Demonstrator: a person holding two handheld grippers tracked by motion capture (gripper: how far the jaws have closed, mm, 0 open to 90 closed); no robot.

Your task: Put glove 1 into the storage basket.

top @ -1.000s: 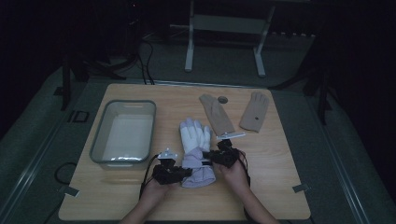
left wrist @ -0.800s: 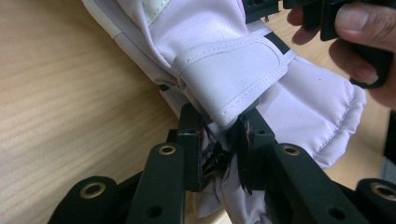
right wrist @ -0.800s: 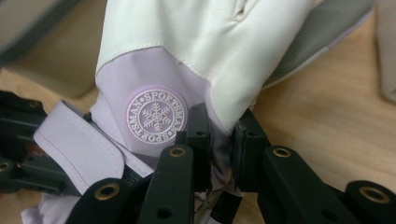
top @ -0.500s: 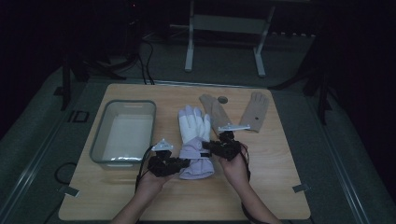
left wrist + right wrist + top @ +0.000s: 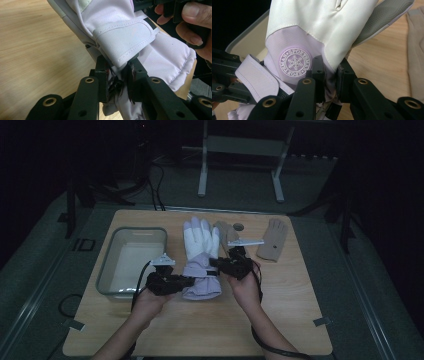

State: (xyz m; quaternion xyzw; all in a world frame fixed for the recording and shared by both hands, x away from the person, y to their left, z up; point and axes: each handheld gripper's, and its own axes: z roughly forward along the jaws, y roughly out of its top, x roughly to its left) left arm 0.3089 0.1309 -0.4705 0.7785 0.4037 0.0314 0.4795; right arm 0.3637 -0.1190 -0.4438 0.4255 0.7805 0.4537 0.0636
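A white and lilac ski glove (image 5: pixel 201 259) lies in the middle of the wooden table (image 5: pixel 280 320), fingers pointing away from me. My left gripper (image 5: pixel 189 281) is shut on the glove's cuff edge (image 5: pixel 120 85) just under its strap. From the other side my right gripper (image 5: pixel 214 263) is shut on the glove's wrist edge (image 5: pixel 329 85), beside a round snowflake badge (image 5: pixel 295 62). The glove (image 5: pixel 130 32) looks slightly lifted between the two grippers.
A clear plastic bin (image 5: pixel 131 260) stands left of the glove, close to my left hand. Two thin beige gloves (image 5: pixel 272 239) lie at the back right, one partly behind the right gripper. The table's front half is bare wood.
Both grippers have carried the ski glove farther from me, toward the back of the table. Both keep their hold on it.
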